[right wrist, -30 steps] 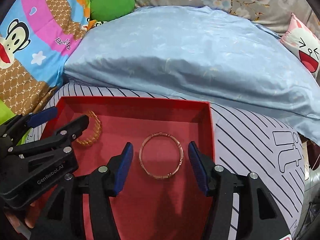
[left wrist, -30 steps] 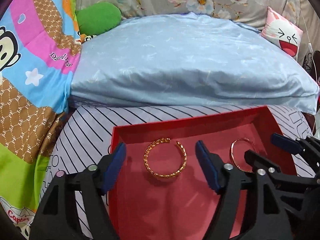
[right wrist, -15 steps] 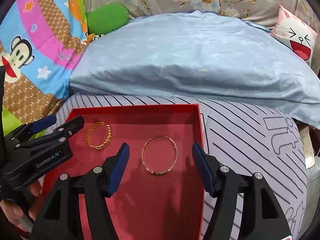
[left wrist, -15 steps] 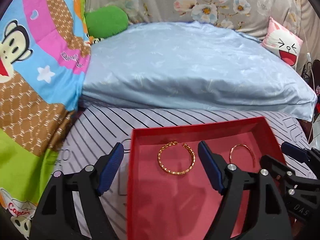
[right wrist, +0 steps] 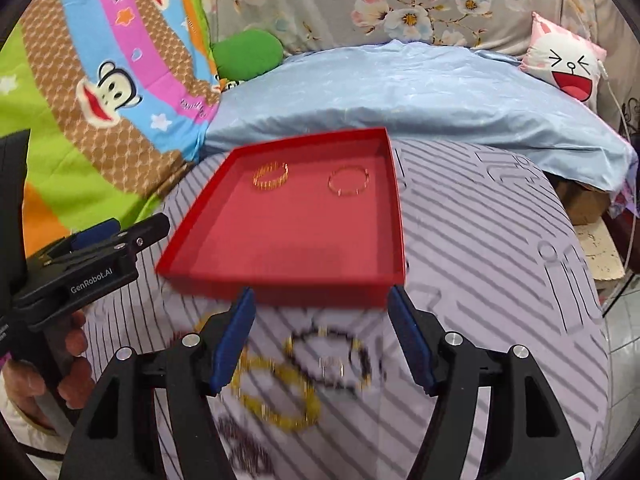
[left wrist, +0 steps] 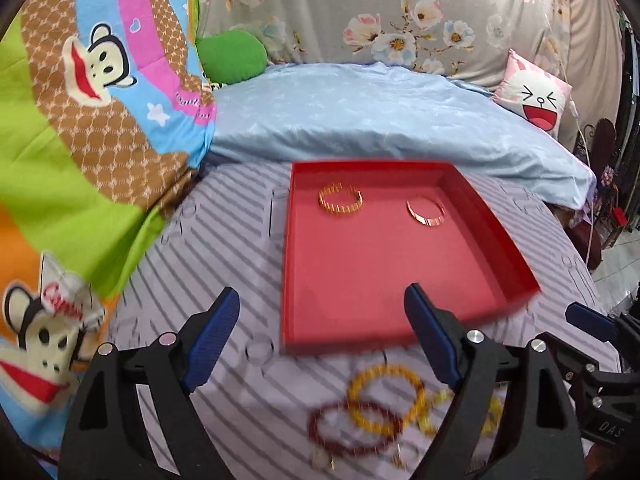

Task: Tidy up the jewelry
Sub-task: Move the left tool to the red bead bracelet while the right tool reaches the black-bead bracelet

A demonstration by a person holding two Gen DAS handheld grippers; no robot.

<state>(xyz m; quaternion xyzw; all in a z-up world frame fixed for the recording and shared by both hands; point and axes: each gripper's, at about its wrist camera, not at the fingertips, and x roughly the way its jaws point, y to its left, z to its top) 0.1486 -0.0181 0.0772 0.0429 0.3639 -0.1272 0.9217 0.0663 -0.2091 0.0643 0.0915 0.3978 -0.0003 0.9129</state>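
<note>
A red tray (left wrist: 496, 240) (right wrist: 192, 236) lies on the striped cloth. In it lie a chunky gold bangle (left wrist: 340, 199) (right wrist: 271, 176) at the far left and a thin gold bangle (left wrist: 426, 210) (right wrist: 348, 181) at the far right. In front of the tray lie loose bracelets: a yellow beaded one (left wrist: 386, 394) (right wrist: 280, 400), a dark red one (left wrist: 352, 428) and a black-and-gold one (right wrist: 328, 356). My left gripper (left wrist: 320, 332) is open and empty above the cloth before the tray. My right gripper (right wrist: 322, 334) is open and empty over the loose bracelets.
A blue pillow (left wrist: 380, 120) lies behind the tray. A cartoon blanket (left wrist: 80, 120) is on the left. A green cushion (left wrist: 232, 54) and a pink face cushion (left wrist: 536, 92) sit at the back. The bed edge and floor (right wrist: 624, 320) are at the right.
Both grippers have pulled back from the tray towards me and stay open. The loose bracelets in front of the tray have come into view.
</note>
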